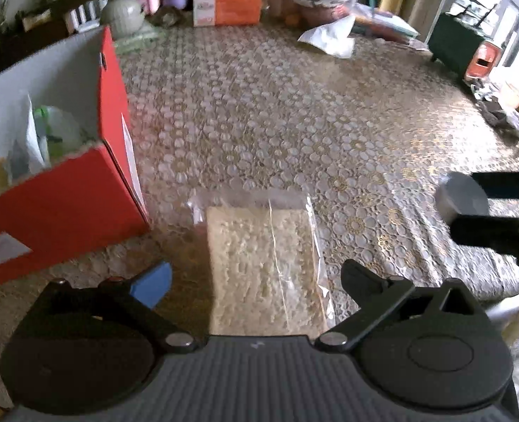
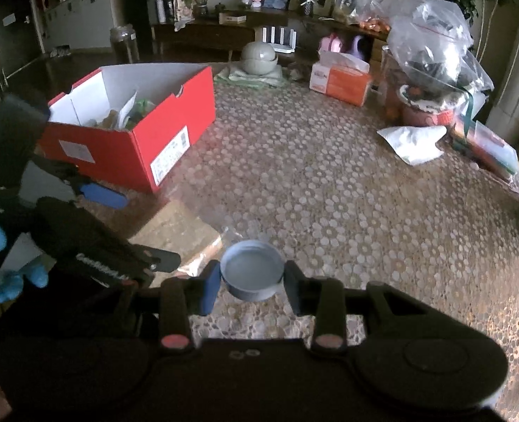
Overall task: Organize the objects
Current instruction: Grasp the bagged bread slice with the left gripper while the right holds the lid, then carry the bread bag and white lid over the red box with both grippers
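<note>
The left gripper [image 1: 255,274] has its fingers spread wide over a clear bag of pale grains [image 1: 266,267], which lies flat on the lace-covered desk [image 1: 259,112], just right of the red box [image 1: 59,207]; the pads do not press on it. Only the right wrist view shows the right gripper [image 2: 252,279] holding a small grey lid [image 2: 251,269] between its fingers, and also the papers inside the box [image 2: 125,109] at the far left
</note>
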Demonstrator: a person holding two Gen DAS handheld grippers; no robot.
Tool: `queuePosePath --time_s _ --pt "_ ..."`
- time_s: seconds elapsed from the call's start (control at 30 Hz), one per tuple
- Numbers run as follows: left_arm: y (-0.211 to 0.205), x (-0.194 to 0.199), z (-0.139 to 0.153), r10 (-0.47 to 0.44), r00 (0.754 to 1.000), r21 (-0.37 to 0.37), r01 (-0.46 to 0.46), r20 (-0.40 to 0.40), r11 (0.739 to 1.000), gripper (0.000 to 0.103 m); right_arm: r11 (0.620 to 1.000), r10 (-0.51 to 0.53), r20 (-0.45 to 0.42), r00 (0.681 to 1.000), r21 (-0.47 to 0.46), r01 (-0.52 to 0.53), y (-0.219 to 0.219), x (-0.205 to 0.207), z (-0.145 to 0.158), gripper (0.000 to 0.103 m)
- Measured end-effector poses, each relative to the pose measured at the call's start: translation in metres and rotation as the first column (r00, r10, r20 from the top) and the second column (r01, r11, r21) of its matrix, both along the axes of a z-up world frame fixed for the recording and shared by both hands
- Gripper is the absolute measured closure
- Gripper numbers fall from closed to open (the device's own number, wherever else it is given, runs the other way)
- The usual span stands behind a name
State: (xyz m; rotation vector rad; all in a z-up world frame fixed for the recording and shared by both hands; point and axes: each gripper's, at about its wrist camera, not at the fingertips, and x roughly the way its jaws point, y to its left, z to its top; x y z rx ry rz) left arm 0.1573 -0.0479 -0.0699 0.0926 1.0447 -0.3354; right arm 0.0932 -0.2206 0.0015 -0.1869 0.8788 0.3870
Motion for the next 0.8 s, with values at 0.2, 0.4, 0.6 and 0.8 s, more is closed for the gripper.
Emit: queuePosePath --time_s 0.2,0.4,0.6,0.8 --pt "-0.007 0.007 -0.024 0.043 0.998 0.026 -0.042 -0.044 0.999 0.000 1.000 -0.015 -0.008 1.000 0.007 0.015 -0.014 -0.003 -0.007 0.065" --pt "-0.022 0.008 -0.034 0.031 0.999 0.089 -0.028 -0.034 0.996 0.000 1.000 -0.024 -0.026 0.999 0.017 0.025 -0.022 -0.001 -0.014 0.065" --pt "-0.024 0.008 -0.035 0.016 1.000 0.096 -0.014 -0.025 0.995 0.001 0.999 -0.027 -0.034 0.999 0.015 0.028 -0.021 0.001 -0.017 0.065" --pt "-0.024 0.004 -0.025 -0.010 1.000 0.095 0.010 0.006 0.995 0.027 1.000 -0.027 -0.046 0.999 0.011 0.027 -0.018 0.001 -0.018 0.065"
